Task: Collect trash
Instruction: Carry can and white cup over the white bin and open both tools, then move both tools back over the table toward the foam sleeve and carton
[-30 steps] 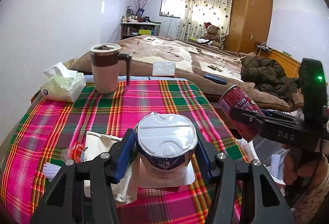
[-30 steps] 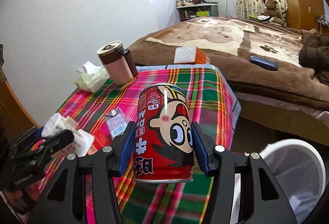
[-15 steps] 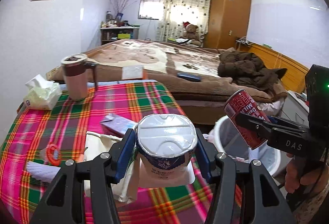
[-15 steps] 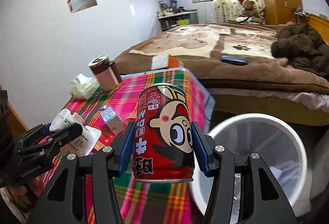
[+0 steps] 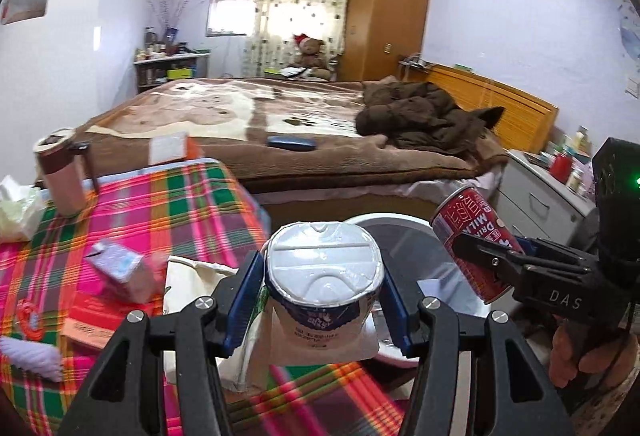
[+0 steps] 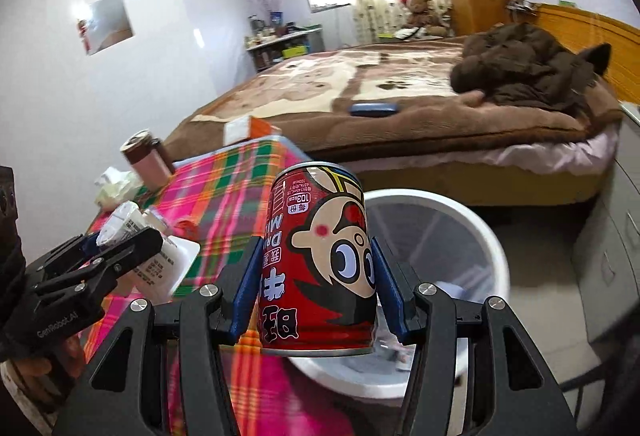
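My left gripper is shut on a white foil-lidded yogurt cup and holds it above the table's right edge. It also shows at the left of the right wrist view. My right gripper is shut on a red cartoon milk can, held over the near rim of the white trash bin. In the left wrist view the can tilts above the bin.
On the plaid tablecloth lie a small purple carton, a white bag, a red packet, a tissue pack and a brown mug. A bed stands behind, grey drawers at right.
Both grippers have swung right, away from the table and toward the trash bin, each still holding its item. The bin now lies right under the can.
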`<state>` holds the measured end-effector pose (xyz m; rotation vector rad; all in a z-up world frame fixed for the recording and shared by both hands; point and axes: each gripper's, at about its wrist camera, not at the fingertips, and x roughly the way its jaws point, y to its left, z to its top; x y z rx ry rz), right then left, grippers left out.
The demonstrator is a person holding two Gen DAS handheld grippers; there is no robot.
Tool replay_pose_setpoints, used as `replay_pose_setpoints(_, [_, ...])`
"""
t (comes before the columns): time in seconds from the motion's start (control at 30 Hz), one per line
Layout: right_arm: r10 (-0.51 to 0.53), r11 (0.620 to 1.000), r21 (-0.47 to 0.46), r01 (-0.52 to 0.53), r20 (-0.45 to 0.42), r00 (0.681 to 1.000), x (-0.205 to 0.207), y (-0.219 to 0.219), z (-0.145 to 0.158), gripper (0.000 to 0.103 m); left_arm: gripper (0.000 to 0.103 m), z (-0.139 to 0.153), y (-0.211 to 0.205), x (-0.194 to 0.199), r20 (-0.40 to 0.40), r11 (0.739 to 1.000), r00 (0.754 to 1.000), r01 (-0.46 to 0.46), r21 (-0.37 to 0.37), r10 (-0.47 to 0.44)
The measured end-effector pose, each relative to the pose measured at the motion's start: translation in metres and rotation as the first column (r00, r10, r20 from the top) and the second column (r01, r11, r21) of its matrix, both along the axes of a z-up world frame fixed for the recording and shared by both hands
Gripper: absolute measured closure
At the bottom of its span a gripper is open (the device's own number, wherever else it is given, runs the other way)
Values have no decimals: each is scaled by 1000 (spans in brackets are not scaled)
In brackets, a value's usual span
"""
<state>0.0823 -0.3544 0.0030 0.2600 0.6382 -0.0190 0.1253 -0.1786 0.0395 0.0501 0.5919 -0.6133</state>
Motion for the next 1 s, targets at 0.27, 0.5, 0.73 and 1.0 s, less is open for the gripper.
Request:
replay_pose_setpoints(0.27, [-86,996,-22,85,-55,995,-6,-28,-16,49,45,-14,-49,5,-44,996,996,84,17,-83])
replay_pose_setpoints(0.5, [-140,990,-29,138,-108,984,2,-47,-33,49,45,-31,-77,12,-84,992,990,114,48,-109])
replay_pose_setpoints(0.73, [-158,986,-68,150,-142,977,4,-55,-45,49,36,-35,-86,16,-94,991,988,129,36,-125])
replay_pose_setpoints(1.0, [-179,983,-65,173,-106,978,1,-57,-41,32,21,-31,-76,17,-87,995,992,95,11,-94])
